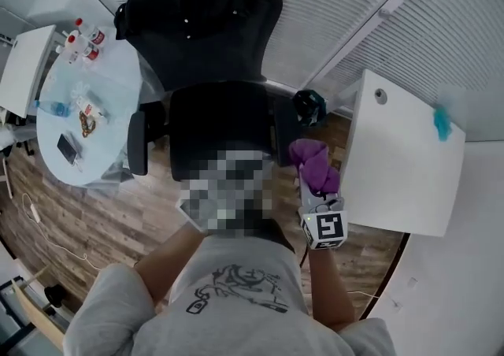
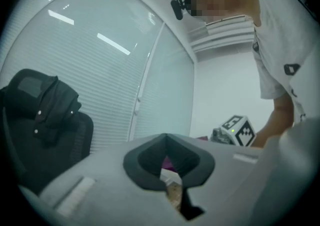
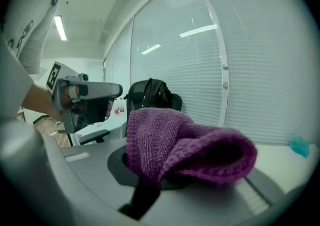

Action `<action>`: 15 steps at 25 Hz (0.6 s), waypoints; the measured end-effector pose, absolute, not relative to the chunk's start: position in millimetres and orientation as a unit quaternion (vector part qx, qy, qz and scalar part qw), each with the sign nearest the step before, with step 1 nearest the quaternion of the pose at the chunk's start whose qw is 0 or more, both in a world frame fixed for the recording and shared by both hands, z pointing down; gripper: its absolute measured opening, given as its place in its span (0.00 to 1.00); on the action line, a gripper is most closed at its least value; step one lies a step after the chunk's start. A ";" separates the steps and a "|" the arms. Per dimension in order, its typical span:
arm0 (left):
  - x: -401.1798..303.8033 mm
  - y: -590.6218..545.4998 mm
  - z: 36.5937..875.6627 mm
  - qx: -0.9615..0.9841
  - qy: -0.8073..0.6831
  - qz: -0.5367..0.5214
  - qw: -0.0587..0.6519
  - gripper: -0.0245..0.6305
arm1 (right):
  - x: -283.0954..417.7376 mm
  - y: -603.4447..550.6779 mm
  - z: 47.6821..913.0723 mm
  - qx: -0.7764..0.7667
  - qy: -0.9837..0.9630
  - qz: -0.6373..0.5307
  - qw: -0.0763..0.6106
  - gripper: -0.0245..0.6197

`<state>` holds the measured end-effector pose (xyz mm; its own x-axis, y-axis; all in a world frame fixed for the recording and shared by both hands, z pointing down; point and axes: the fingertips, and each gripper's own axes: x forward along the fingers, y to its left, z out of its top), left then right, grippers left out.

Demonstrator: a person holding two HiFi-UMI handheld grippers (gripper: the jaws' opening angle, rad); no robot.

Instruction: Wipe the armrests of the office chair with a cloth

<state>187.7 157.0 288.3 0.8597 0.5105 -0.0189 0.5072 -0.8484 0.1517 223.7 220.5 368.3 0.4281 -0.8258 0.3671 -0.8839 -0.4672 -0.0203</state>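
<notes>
Purple cloth (image 1: 315,164) sits clamped in the right hand-held gripper (image 1: 315,193) in the head view, just beside the office chair (image 1: 216,122) and its right-side armrest (image 1: 284,130). In the left gripper view, the left hand-held gripper (image 2: 169,169) has its jaws together with nothing between them. In the right gripper view, the cloth bunches over the jaws pinching it.

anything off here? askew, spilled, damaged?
Nothing looks spilled or broken. Two minor oddities: a black jacket is slung loosely over the backrest of the office chair, and the purple cloth sits bunched in the right gripper rather than spread flat for wiping.
</notes>
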 end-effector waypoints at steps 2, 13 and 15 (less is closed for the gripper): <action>182.9 161.3 262.4 0.962 0.263 0.001 0.078 0.04 | 218.4 224.4 335.0 0.843 -0.511 0.146 0.081 0.08; 155.5 198.9 150.9 0.960 0.269 -0.054 0.060 0.04 | 199.5 270.2 186.5 0.873 -0.482 0.051 0.051 0.08; 153.1 204.7 140.5 0.961 0.265 -0.053 0.058 0.04 | 197.4 276.6 170.8 0.875 -0.480 0.042 0.043 0.08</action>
